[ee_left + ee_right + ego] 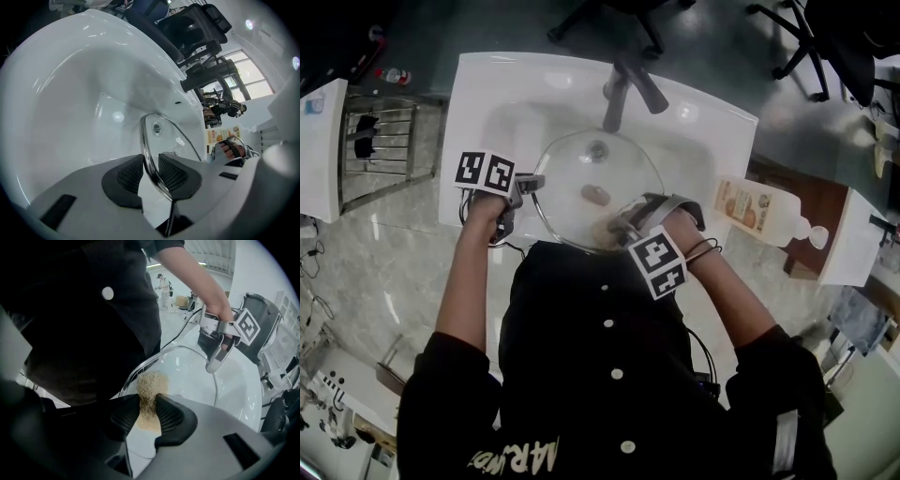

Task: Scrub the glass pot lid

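The glass pot lid (581,159) stands tilted in the white sink (487,84), with its knob (598,147) facing up. My left gripper (530,184) is shut on the lid's steel rim at the left; in the left gripper view the rim (151,164) runs between the two black pads (129,176). At the lid's near edge my right gripper (621,230) is shut on a tan fibrous scrubber (151,385), which presses on the glass (192,369). The right gripper view also shows the left gripper (216,357) on the far rim.
A dark faucet (623,94) reaches over the back of the sink. To the right of the sink lies a soap bottle with an orange label (759,211). A wire rack (380,150) stands at the left. The person's dark shirt crowds the sink's front edge.
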A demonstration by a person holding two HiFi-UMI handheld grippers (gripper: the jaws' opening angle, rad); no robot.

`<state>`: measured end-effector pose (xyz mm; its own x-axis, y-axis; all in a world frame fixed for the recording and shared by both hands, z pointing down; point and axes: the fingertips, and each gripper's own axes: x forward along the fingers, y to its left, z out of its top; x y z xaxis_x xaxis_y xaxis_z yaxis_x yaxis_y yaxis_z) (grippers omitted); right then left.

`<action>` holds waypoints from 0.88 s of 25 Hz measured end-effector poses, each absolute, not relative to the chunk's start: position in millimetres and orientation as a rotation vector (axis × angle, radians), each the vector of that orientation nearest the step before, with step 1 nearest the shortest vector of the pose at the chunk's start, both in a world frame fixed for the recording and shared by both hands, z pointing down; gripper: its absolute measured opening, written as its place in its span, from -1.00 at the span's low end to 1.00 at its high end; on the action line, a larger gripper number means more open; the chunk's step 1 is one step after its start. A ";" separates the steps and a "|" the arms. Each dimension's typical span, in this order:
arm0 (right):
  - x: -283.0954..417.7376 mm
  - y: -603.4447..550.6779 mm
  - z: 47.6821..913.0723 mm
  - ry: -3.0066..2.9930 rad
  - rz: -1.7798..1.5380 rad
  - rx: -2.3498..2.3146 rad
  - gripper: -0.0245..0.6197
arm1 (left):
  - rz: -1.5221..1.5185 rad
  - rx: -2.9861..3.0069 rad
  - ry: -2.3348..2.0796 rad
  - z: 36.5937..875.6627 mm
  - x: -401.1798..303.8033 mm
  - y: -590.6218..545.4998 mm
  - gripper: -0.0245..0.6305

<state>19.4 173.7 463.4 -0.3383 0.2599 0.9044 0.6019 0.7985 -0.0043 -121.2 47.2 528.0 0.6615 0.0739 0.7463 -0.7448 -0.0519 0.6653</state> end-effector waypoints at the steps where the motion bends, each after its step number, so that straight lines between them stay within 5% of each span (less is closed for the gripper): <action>1: 24.0 173.5 464.4 -1.916 -0.406 -0.655 -0.55 | 0.732 1.485 -0.587 527.9 -121.1 47.2 -0.56; 22: 77.0 156.4 488.0 -1.646 -0.397 -0.544 -0.54 | 0.868 1.558 -0.501 528.0 -120.7 51.3 -0.49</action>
<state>77.0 156.4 488.0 -0.0937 0.1232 0.9880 0.5595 0.8273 -0.0501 -120.7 51.3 528.0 0.6260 0.1593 0.7634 -0.7409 -0.1841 0.6459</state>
